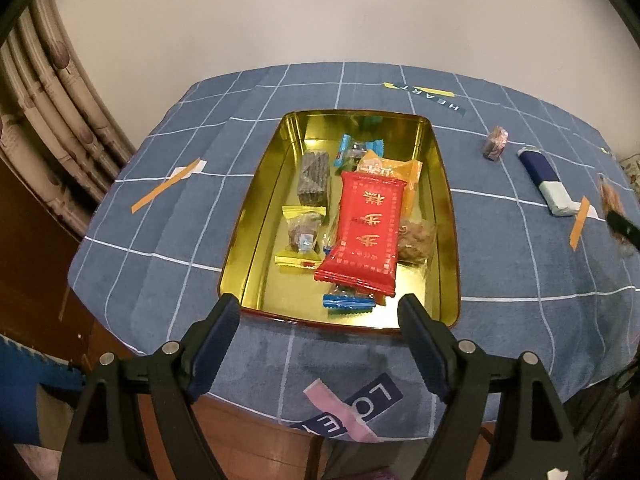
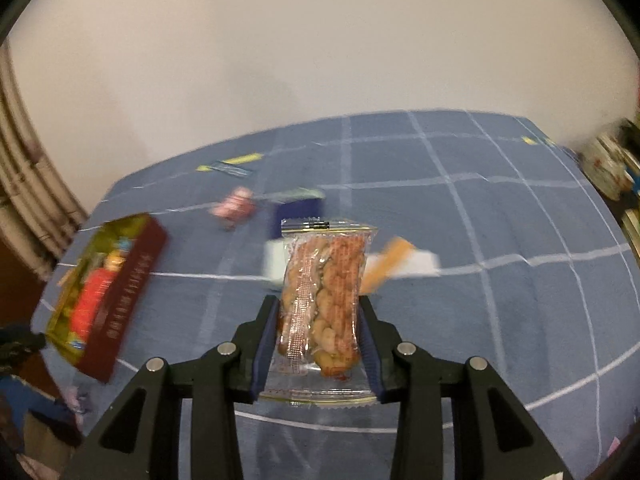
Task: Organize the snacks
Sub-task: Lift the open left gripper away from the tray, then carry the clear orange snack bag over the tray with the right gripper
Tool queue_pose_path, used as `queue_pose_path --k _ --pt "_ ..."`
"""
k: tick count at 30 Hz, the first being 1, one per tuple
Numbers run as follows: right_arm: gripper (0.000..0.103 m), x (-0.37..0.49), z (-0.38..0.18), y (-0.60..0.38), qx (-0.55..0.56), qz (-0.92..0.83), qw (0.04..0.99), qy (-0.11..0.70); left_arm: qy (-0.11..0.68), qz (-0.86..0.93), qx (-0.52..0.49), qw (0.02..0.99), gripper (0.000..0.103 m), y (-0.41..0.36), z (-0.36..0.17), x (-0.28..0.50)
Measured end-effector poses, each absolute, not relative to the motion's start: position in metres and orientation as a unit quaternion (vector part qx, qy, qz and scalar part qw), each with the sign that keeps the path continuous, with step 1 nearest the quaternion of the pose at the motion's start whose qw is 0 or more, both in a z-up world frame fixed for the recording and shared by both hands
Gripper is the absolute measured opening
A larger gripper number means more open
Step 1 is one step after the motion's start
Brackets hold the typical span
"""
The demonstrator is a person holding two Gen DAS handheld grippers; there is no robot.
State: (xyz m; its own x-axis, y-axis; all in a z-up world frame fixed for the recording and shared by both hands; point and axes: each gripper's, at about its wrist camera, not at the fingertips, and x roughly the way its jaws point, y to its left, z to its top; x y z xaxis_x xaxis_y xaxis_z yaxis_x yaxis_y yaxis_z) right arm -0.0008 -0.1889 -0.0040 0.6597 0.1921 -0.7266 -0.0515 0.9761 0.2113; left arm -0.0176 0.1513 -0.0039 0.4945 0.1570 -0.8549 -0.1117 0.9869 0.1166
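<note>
A gold tin box [image 1: 444, 216] with dark red outer walls sits on the blue checked tablecloth and holds several snacks, with a red packet [image 1: 366, 232] on top. My left gripper [image 1: 320, 312] is open and empty, just in front of the box's near rim. My right gripper [image 2: 320, 316] is shut on a clear packet of twisted fried dough [image 2: 324, 296], held upright above the cloth. The box [image 2: 132, 292] lies to its left in the right wrist view. A pink wrapped candy [image 1: 496, 144] and a blue-and-white bar [image 1: 546, 182] lie on the cloth right of the box.
The table edge runs along the left and front, with curtains [image 1: 44, 128] beyond it on the left. Printed labels and orange tape strips [image 1: 164, 188] are on the cloth. The right wrist view is motion-blurred. Cluttered items [image 2: 612, 172] stand past the table's right edge.
</note>
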Motion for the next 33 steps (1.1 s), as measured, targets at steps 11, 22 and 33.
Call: queue_pose_path --k 11,22,33 --pt "0.039 0.020 0.046 -0.066 0.040 0.195 0.900 0.388 0.508 0.092 0.015 0.856 0.078 0.164 -0.008 -0.014" --pt "0.039 0.045 0.040 0.024 0.025 0.261 0.869 0.419 0.510 0.109 0.004 0.853 0.078 0.177 -0.008 -0.011" --pt "0.039 0.084 0.008 0.081 0.048 0.268 0.838 0.474 0.519 0.138 -0.008 0.844 0.079 0.192 -0.012 -0.008"
